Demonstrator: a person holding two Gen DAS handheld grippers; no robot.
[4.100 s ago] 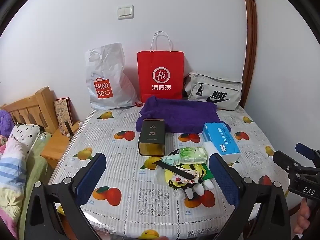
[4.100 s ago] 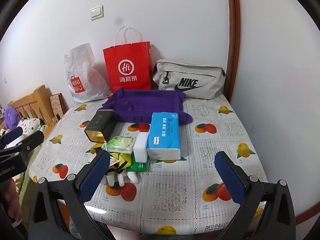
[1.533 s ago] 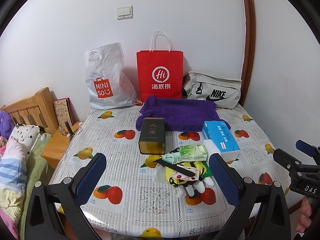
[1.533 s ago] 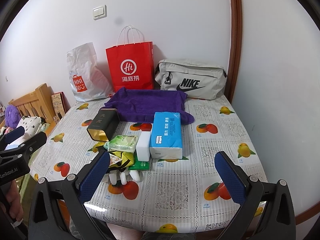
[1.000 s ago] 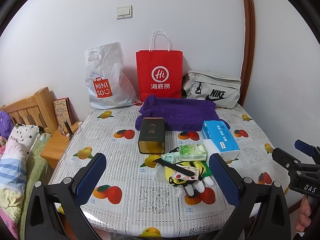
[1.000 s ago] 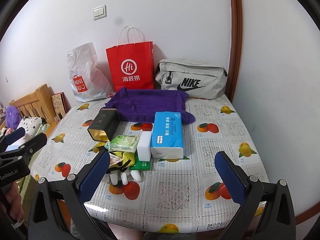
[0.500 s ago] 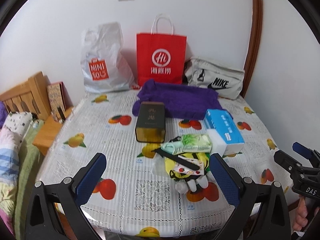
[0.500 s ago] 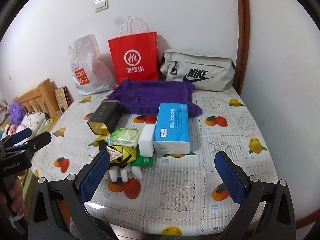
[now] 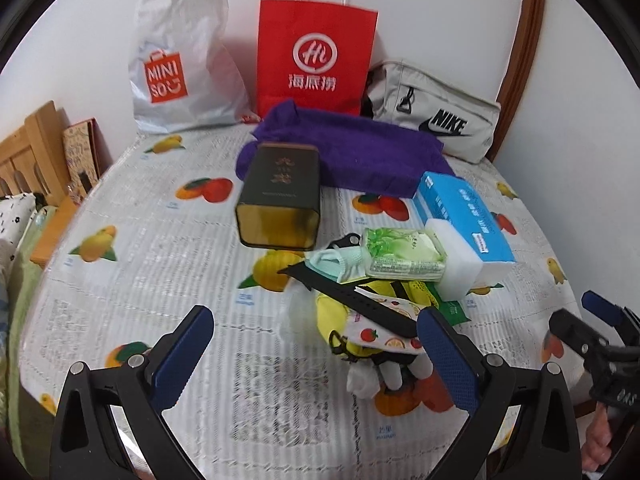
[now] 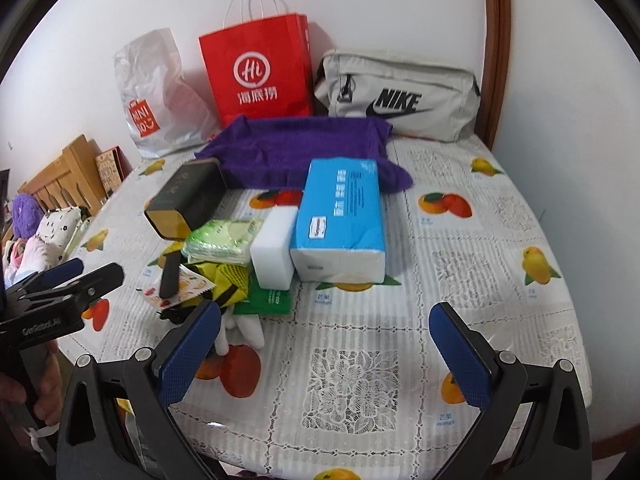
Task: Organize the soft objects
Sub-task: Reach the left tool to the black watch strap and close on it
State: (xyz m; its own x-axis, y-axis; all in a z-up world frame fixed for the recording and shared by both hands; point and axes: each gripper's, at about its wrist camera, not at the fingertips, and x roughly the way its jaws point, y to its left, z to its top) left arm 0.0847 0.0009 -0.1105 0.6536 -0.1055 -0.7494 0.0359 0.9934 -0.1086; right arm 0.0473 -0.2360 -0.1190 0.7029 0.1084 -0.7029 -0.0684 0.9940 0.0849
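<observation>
Left hand-held gripper (image 9: 316, 344): jaws spread wide, holding nothing, hovering over the near edge of the bench (image 9: 168, 280), just in front of the soft pile.
Right hand-held gripper (image 10: 326, 344): equally wide open and empty, to the right of the pile.
Soft pile (image 9: 372, 320): yellow fabric and a fruit-print pouch under a black strap (image 9: 352, 300), at the bench's near middle; judged light, limp and prone to snagging, best pinched at a bunched fold.
Wipes pack (image 9: 404, 254): just behind the pile; squashy, slick film, so grip across its middle.
Tissue pack (image 10: 340, 216): right of the wipes, beside a white sponge block (image 10: 272, 252); light, compressible.
Purple towel (image 9: 352, 152): behind the pile, by the bags; floppy, likely to drape.
Change: both grippers have advanced toward the pile, which looms larger than half a second ago.
</observation>
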